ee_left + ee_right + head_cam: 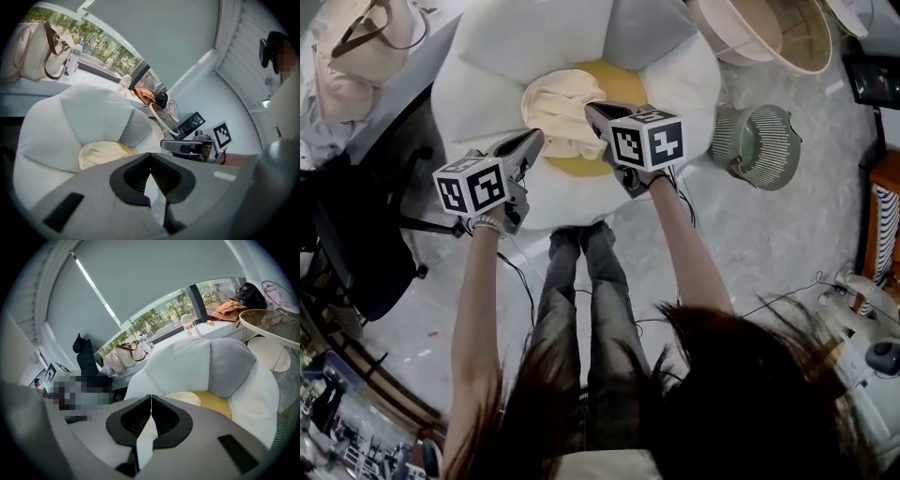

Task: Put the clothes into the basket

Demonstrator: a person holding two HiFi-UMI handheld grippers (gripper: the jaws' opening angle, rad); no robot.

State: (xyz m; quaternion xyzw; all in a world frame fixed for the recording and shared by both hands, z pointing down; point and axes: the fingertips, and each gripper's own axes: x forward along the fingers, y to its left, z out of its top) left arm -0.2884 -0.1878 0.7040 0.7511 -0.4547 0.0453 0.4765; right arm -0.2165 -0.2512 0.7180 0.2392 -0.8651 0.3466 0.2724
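A cream piece of clothing (561,111) lies crumpled on the yellow middle of a white flower-shaped cushion (487,80). The left gripper (536,139) and right gripper (592,111) hover over the cushion's near edge, either side of the cloth, both closed and empty. A beige basket (769,58) stands past the cushion's far right edge.

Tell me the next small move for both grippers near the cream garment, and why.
Probably open both sets of jaws first. The left gripper and right gripper each point down at the cream garment lying on the flower-shaped cushion, one on either side. Both are shut and empty, so they could not take hold of the fabric as they are.
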